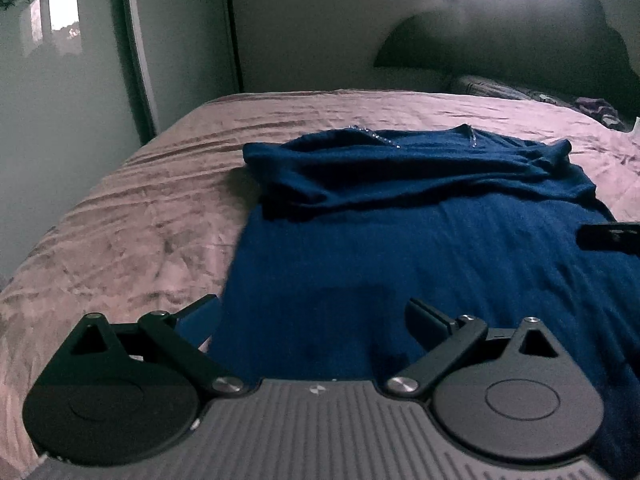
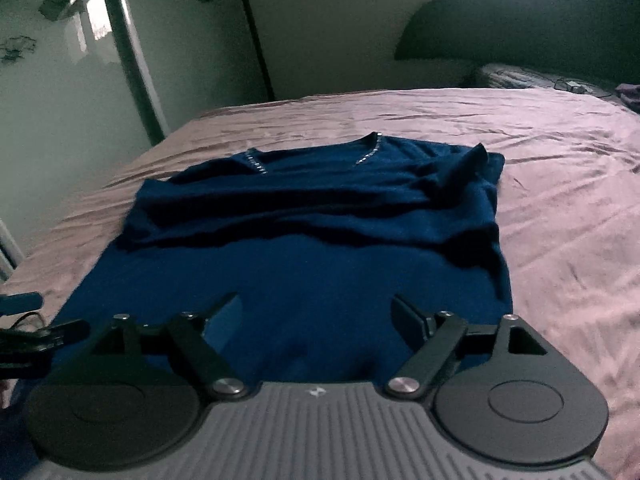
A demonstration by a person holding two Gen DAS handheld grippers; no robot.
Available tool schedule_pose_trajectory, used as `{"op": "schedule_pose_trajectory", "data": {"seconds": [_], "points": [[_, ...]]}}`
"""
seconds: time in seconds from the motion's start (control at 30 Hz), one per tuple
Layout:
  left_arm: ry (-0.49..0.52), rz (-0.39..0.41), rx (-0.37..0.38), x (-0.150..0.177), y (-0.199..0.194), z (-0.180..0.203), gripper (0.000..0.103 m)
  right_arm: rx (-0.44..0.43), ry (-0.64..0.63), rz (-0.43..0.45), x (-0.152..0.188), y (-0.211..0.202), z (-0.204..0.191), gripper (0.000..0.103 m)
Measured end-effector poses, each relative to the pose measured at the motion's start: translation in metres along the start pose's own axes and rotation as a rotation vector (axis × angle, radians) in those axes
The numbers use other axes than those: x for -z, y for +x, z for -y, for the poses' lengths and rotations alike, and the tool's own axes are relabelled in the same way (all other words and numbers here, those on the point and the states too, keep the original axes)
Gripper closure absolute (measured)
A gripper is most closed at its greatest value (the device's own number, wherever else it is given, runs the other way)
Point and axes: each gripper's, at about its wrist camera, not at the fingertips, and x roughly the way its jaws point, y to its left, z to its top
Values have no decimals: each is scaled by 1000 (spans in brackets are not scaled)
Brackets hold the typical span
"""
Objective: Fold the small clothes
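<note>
**Blue top half-folded on bed, both grippers spread and empty**

Dark blue knit top (image 1: 420,240) lies flat on the pink satin-like bedspread (image 1: 132,216), which is wrinkled in long shallow creases. Sleeves are folded in across the chest, forming soft rolled ridges below the V-neck. The neckline carries a thin trim of small shiny beads (image 2: 370,152). The lower body of the top is smooth and matte, hem nearest the cameras.

Left gripper (image 1: 312,312): black linkage arms, jaws spread wide, nothing between them; left finger sits at the top's left edge, over the fabric boundary. Contact with the cloth: cannot tell.

Right gripper (image 2: 316,312): same build, jaws spread wide, no pinch; it hangs over the hem area.

Dark curved headboard (image 1: 500,40) and a grey striped pillow (image 2: 520,76) sit at the far end of the bed. A glossy wardrobe door (image 2: 60,80) with a flower print stands left.
</note>
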Motion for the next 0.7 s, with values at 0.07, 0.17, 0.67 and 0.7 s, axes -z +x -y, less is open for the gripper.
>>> {"op": "schedule_pose_trajectory", "data": {"seconds": [0.07,0.17,0.67,0.7], "points": [[-2,-3,0,2,-1,1,3,-18,-2,5,7,-11,-5,20],[0,-9,-4,4,-3,5,3,-23,-9,6,15,-22,-10,20],[22,-26,-20,18,-8,10,3,-46,2,-19,43,-38,-22,19],[21,-30,-21,19,-7,10,3,-47,7,-20,44,-37,-21,17]]}}
